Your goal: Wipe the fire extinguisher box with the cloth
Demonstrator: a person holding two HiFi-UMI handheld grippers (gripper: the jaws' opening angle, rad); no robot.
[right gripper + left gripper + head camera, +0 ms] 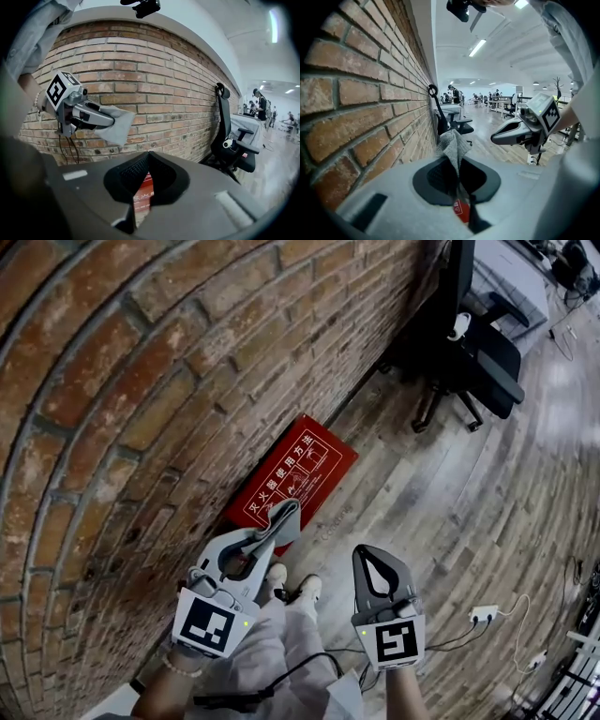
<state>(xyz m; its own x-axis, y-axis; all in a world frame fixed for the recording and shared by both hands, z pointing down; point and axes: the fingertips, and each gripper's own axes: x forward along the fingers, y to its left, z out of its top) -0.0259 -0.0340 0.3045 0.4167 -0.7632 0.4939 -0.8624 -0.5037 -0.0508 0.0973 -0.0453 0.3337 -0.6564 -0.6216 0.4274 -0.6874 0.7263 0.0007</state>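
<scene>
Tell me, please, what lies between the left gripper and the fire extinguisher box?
The grey cloth, pinched in the left gripper's shut jaws, sticks out toward the red fire extinguisher box; the head view shows it.

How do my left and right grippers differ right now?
The left gripper is shut on the grey cloth; the right gripper is shut on nothing. The left gripper hangs above the fire extinguisher box; the right gripper above wooden floor. Both point forward.

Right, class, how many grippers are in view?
2. The left gripper pinches a grey cloth over the fire extinguisher box; the right gripper, shut and empty, is beside it.
</scene>
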